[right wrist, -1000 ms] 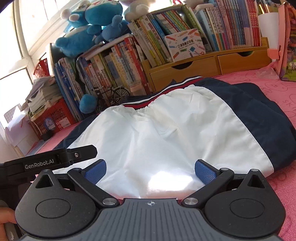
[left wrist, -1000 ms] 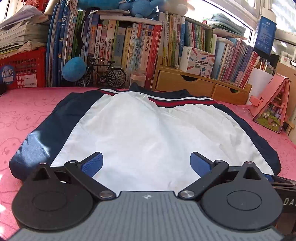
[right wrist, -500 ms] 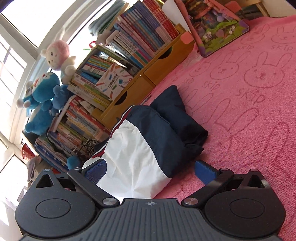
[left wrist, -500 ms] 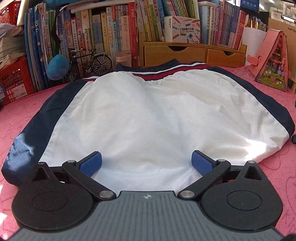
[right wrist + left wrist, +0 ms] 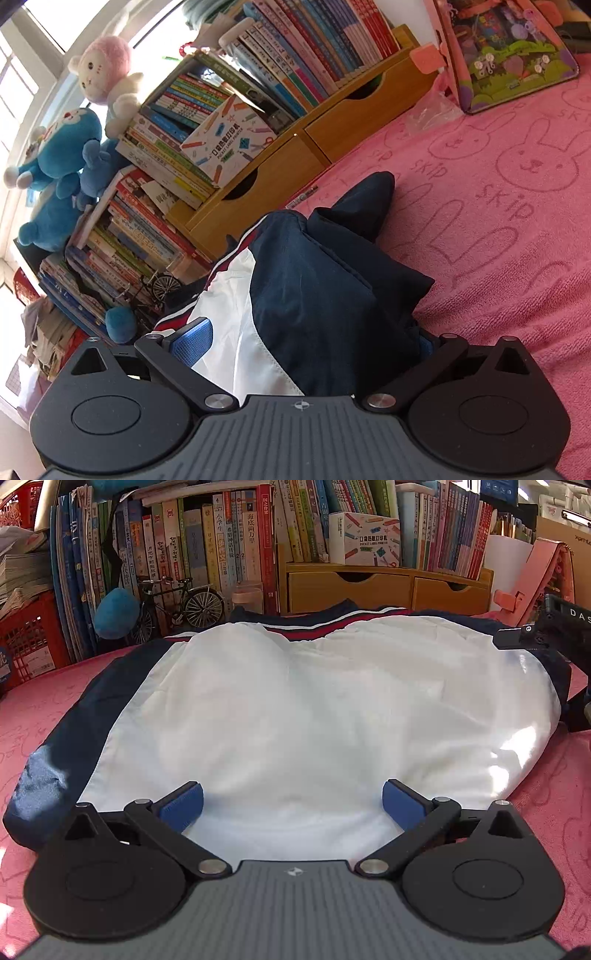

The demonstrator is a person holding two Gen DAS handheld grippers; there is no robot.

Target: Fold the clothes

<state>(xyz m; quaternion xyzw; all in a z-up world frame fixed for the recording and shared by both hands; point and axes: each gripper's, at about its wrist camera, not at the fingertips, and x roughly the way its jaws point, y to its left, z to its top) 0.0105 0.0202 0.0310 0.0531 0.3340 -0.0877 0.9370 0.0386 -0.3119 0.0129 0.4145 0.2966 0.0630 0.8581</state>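
Note:
A white and navy jacket [image 5: 314, 709] with a red and white striped hem lies flat on the pink towel [image 5: 33, 709]. My left gripper [image 5: 291, 803] is open, its blue pads straddling the jacket's near white edge. My right gripper [image 5: 306, 341] is open at the jacket's right side, with the navy sleeve [image 5: 332, 288] bunched between its jaws; the right pad is mostly hidden by cloth. The right gripper's body also shows in the left wrist view [image 5: 546, 635] at the far right.
A wooden drawer unit [image 5: 384, 587] and rows of books [image 5: 207, 550] line the back. A model bicycle [image 5: 181, 603], a blue plush ball [image 5: 116, 613] and a red crate [image 5: 26, 642] stand back left. A pink house model [image 5: 506, 55] stands right.
My right gripper swung from the jacket's near edge to its right side and moved in over the navy sleeve. My left gripper dropped lower and closer to the near edge.

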